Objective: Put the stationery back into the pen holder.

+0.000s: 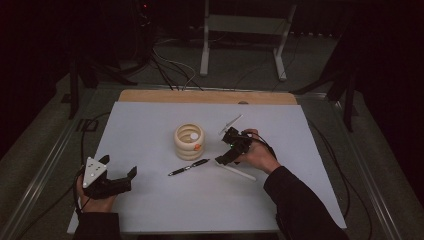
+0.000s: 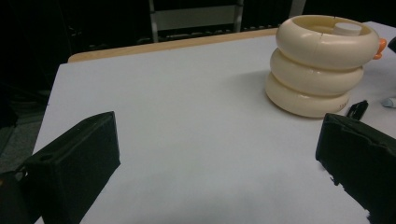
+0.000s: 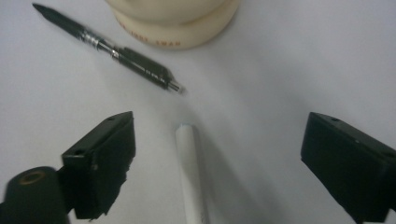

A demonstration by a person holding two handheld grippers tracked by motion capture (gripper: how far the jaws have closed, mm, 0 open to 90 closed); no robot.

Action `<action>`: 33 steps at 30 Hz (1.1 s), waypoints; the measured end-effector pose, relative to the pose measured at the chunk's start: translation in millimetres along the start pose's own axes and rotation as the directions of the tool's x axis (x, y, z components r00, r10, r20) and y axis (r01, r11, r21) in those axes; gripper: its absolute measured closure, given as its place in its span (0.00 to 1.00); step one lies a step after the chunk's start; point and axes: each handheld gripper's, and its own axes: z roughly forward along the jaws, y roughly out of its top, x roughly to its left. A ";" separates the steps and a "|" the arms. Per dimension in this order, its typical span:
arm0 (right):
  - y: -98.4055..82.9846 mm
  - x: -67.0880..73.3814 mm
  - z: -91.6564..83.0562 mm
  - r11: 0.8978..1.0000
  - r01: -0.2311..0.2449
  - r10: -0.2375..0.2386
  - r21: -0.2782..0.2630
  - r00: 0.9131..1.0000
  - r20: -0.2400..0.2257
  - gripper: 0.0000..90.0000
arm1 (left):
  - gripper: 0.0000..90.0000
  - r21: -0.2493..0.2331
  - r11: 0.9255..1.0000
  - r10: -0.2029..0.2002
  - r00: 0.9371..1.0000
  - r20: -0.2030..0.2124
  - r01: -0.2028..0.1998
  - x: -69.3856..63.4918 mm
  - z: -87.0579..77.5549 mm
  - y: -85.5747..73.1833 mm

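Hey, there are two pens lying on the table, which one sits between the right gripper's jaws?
The white pen, lying between the right gripper's open jaws, untouched. The black pen lies farther off, beside the cream ring holder.

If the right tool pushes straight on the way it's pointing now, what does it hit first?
Probably the white pen, already lying between the open right tool jaws; beyond its tip lies the black pen, though depth is unclear.

In the right gripper view the white pen (image 3: pixel 190 172) runs off the bottom edge, and the cream holder (image 3: pixel 173 21) is cut by the top edge. The print along its base is too small to read. In the left gripper view, the black pen (image 2: pixel 357 109) is half hidden behind a finger (image 2: pixel 359 163).
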 end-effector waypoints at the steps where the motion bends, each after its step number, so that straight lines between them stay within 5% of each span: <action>1: -1.2 0.1 1.4 1.000 0.001 -0.001 0.008 1.000 -0.004 0.13 | 0.00 -0.001 1.000 -0.001 1.000 0.000 0.001 0.1 0.0 0.0; 13: -8.0 7.1 7.3 0.998 0.038 -0.040 0.056 0.999 0.024 0.20 | 0.00 -0.001 1.000 -0.001 1.000 0.005 0.001 -0.4 1.1 0.6; 18: -10.4 7.5 12.3 0.996 0.051 -0.053 0.079 0.998 0.024 0.41 | 0.00 -0.001 1.000 -0.002 1.000 0.005 0.002 -0.2 0.9 0.5; 22: -13.1 8.7 17.1 0.992 0.085 -0.082 0.097 0.996 -0.035 0.62 | 0.00 0.000 1.000 -0.001 1.000 0.004 0.001 -0.3 1.1 0.4; 29: -14.6 9.0 26.6 0.984 0.098 -0.092 0.152 0.995 -0.046 0.81 | 0.00 -0.001 1.000 -0.001 1.000 0.004 0.001 -1.0 1.2 0.6; 33: -14.8 12.3 27.7 0.980 0.126 -0.126 0.157 0.992 -0.010 0.88 | 0.00 0.001 1.000 -0.002 1.000 0.003 0.002 -0.5 1.4 0.3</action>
